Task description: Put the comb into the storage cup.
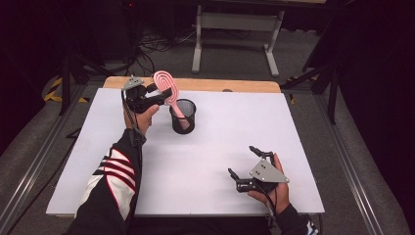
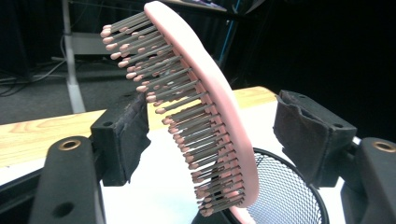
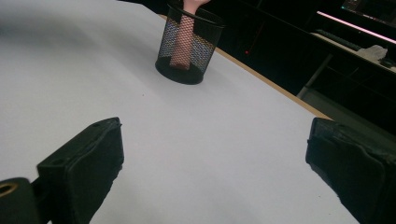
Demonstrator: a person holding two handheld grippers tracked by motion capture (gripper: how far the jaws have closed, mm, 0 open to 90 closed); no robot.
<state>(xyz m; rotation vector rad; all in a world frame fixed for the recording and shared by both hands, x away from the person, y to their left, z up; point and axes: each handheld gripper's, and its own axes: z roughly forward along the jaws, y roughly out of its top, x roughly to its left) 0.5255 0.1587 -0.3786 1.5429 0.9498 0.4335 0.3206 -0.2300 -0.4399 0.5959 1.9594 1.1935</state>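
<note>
Hairbrush (image 1: 166,86) stands handle-down in the mesh cup (image 1: 183,116), head leaning on its rim. We see the left gripper (image 2: 212,135) spread around the head, pads clear; back straight out, no snagging bristles. Right gripper (image 1: 244,164) sits wide, empty.

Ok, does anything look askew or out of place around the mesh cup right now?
The pink hairbrush stands handle-down in the black mesh cup and leans toward the left gripper, its bristled head sticking well above the rim. The jaws stand apart on either side of the head, pads off it. The cup is upright; nothing is spilled or damaged.
</note>
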